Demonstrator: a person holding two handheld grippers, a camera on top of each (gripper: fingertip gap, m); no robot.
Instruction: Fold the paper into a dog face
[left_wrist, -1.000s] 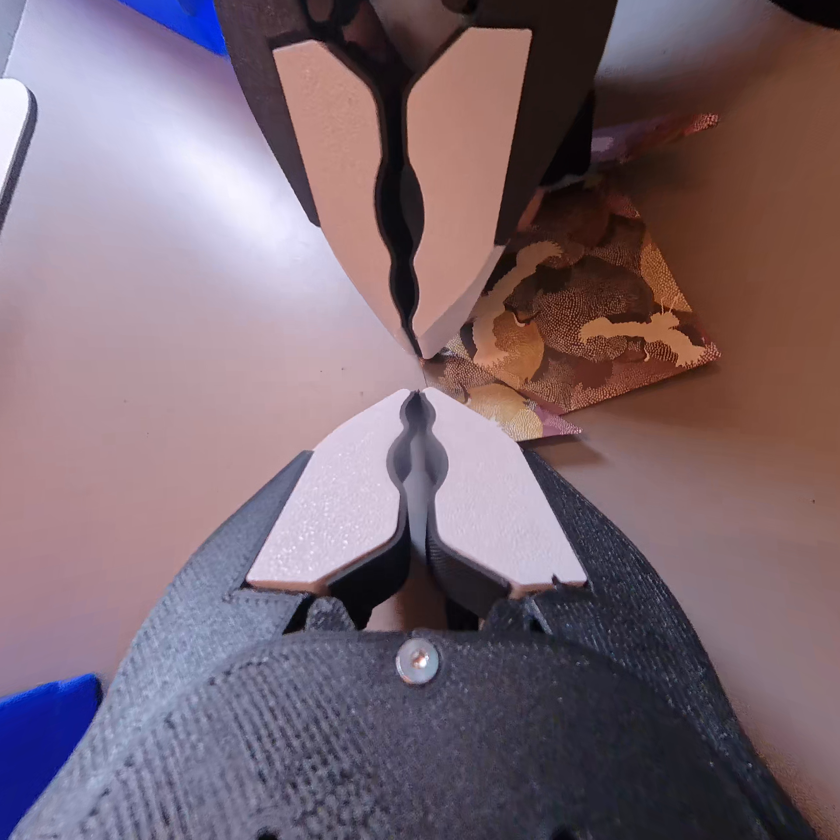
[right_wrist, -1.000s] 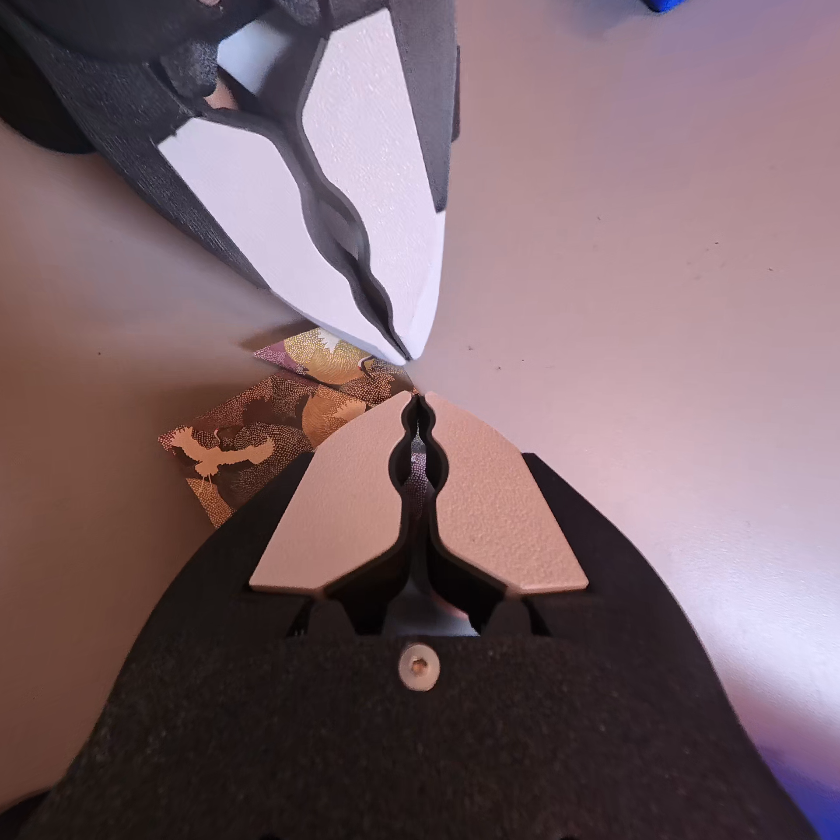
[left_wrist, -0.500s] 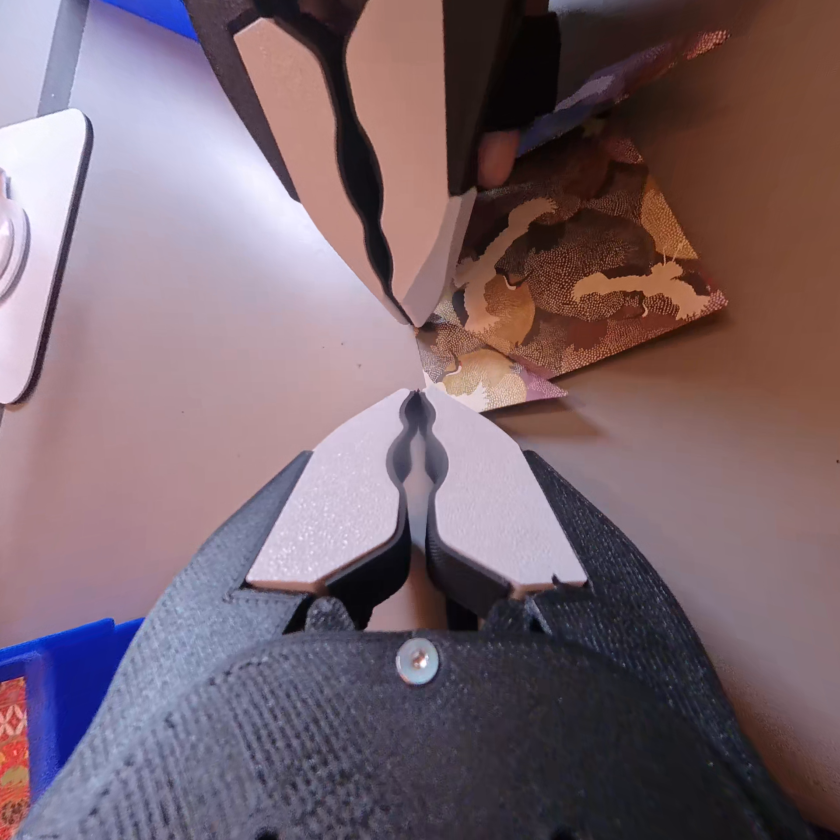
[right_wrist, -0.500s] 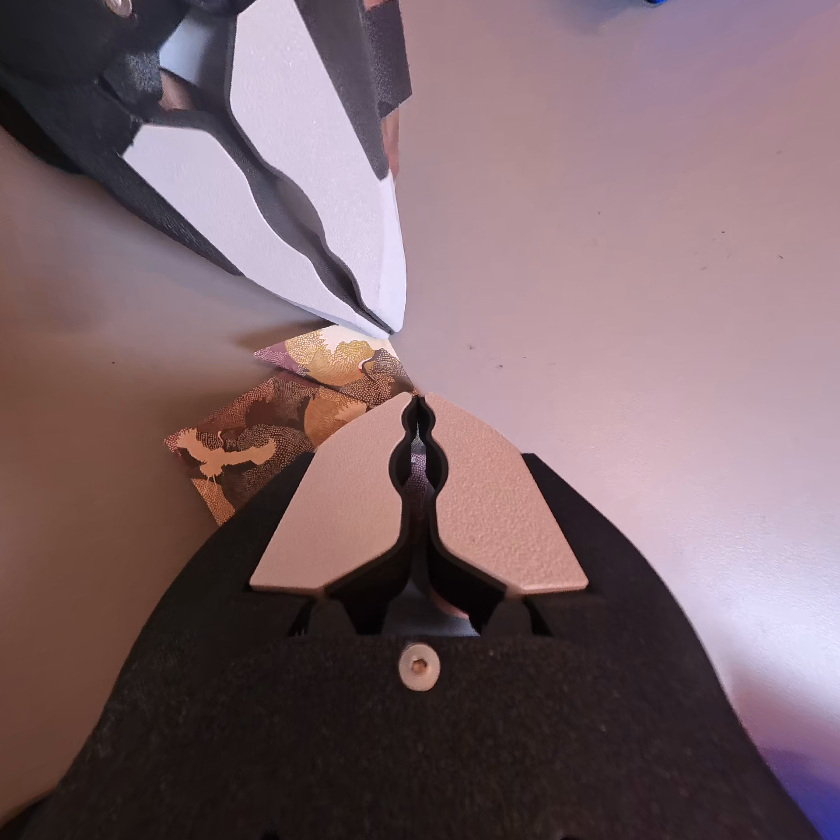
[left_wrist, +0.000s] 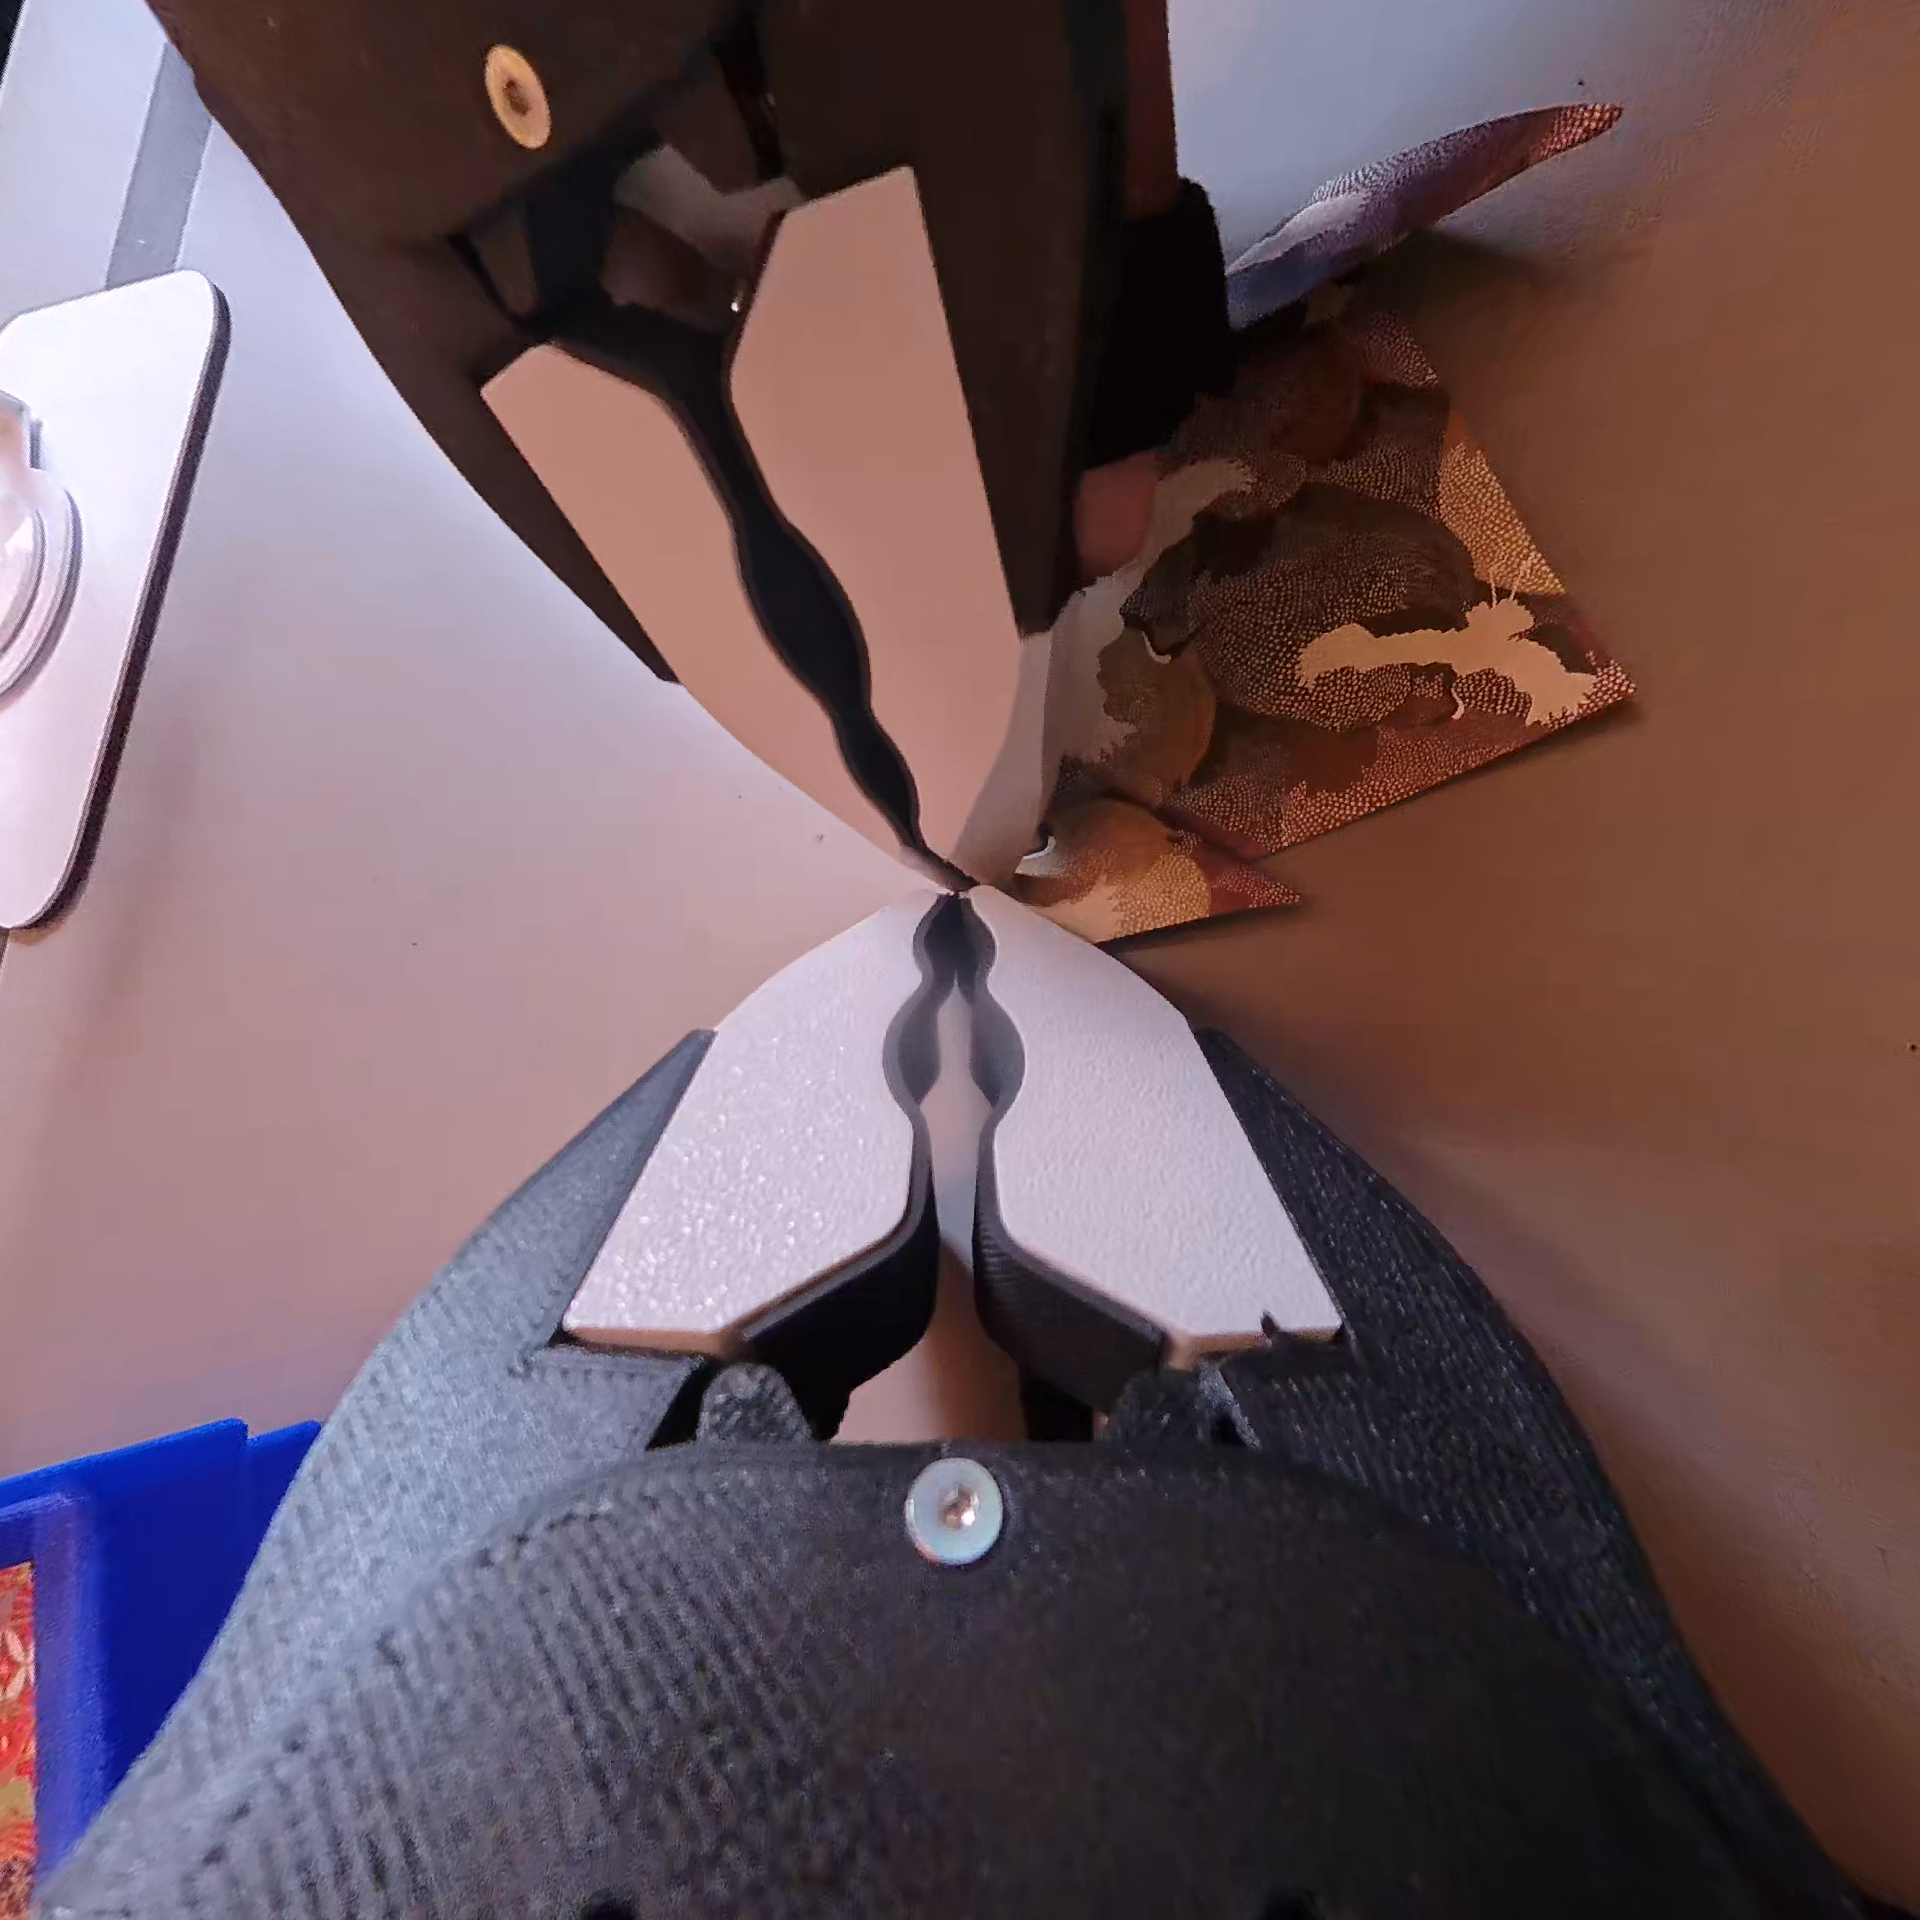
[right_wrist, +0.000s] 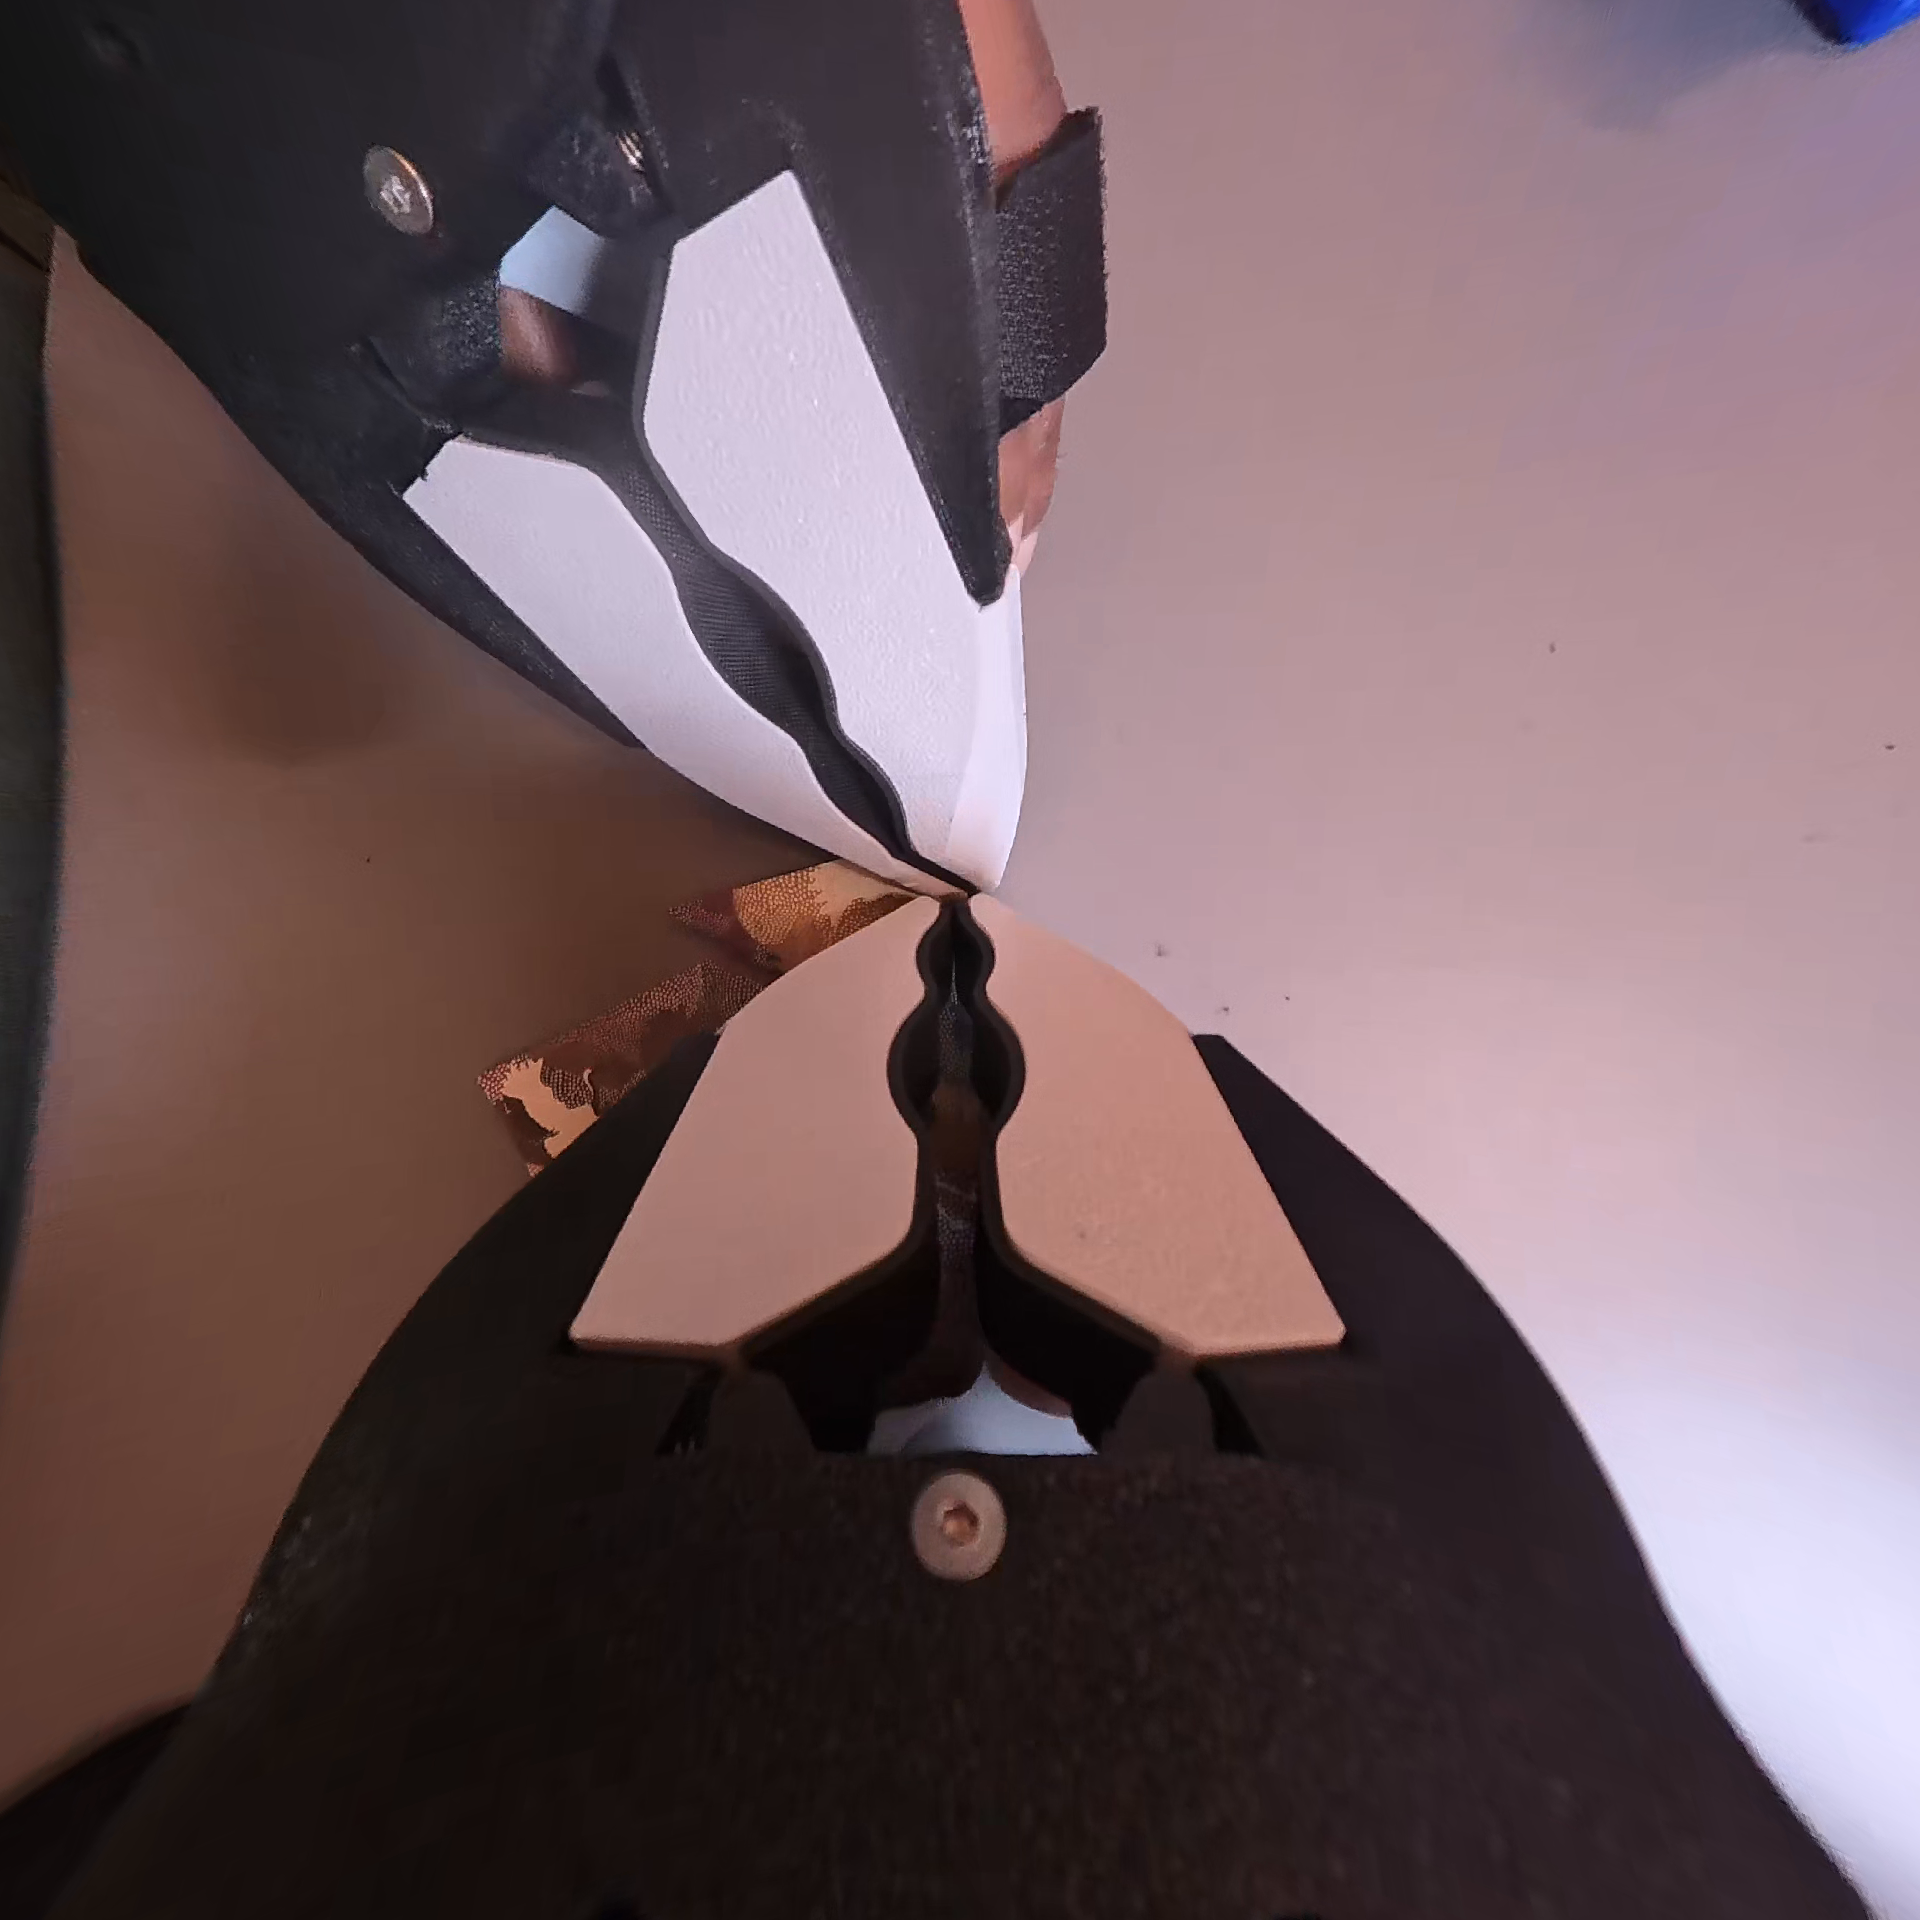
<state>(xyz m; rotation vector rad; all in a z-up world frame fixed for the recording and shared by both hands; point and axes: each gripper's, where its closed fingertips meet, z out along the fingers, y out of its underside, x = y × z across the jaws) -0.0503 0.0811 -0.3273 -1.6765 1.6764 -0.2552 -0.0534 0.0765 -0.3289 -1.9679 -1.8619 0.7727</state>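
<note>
With both my left tongs (left_wrist: 951, 902) and right tongs (right_wrist: 954, 902) clenched tip to tip at the corner of the patterned paper (left_wrist: 1351, 665) lying folded on the counter (left_wrist: 416, 935), I seem to be pinching that corner to sharpen a crease.
</note>
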